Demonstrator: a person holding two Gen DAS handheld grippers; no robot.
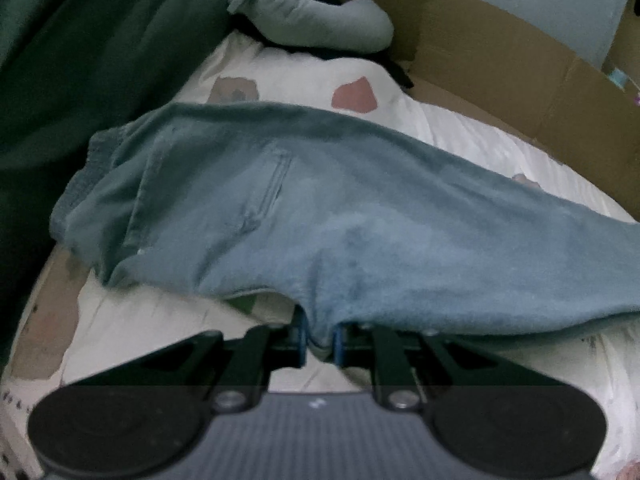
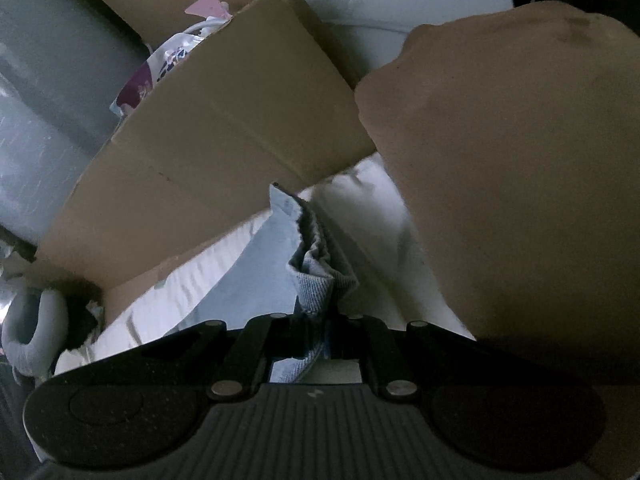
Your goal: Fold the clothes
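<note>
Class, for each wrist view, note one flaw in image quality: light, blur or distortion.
Left wrist view: dim, soft motion blur over the blue trousers, fisheye bending the cardboard edge. Right wrist view: darker, a blurred brown mass filling the right side.

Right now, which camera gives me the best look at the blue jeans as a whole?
The left wrist view. There the blue jeans spread across the white bedding, waistband and pocket visible, with the left gripper shut on the near edge. The right wrist view shows only a bunched hem, pinched in the right gripper.
</note>
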